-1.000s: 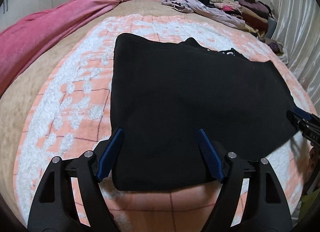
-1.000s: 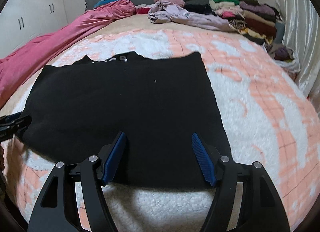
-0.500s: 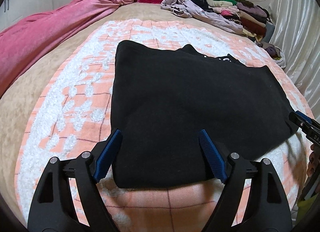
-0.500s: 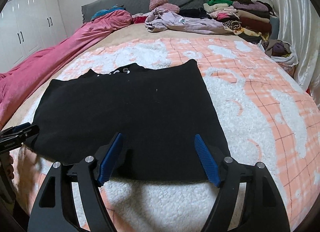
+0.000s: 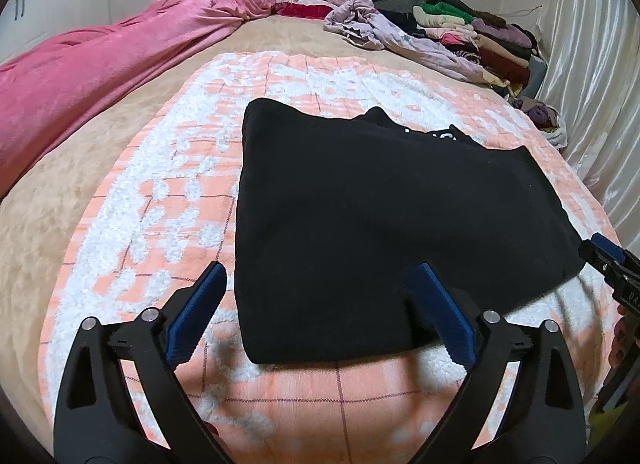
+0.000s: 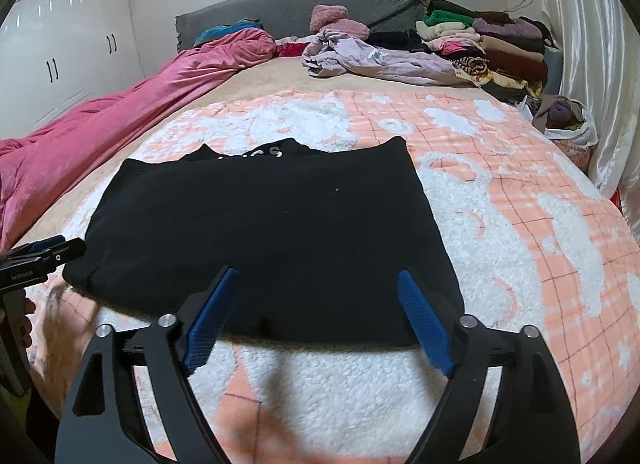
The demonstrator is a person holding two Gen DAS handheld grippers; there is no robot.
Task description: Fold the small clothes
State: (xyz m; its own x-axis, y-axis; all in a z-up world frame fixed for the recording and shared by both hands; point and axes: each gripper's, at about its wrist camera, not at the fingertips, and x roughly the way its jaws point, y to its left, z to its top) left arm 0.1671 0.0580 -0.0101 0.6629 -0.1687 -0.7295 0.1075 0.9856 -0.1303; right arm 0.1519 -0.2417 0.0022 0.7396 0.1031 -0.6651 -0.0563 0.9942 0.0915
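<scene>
left gripper (image 5: 320, 296): jaws wide apart, empty | right gripper (image 6: 316, 300): jaws wide apart, empty

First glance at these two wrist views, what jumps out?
A flat black folded garment dominates the centre, lying on a fluffy peach-and-white checked blanket. The left gripper and right gripper both hang open at its near edge, holding nothing. Behind, a crumpled pink quilt runs along the left side and a stack of folded multicoloured clothes sits at the far right by the grey headboard.
</scene>
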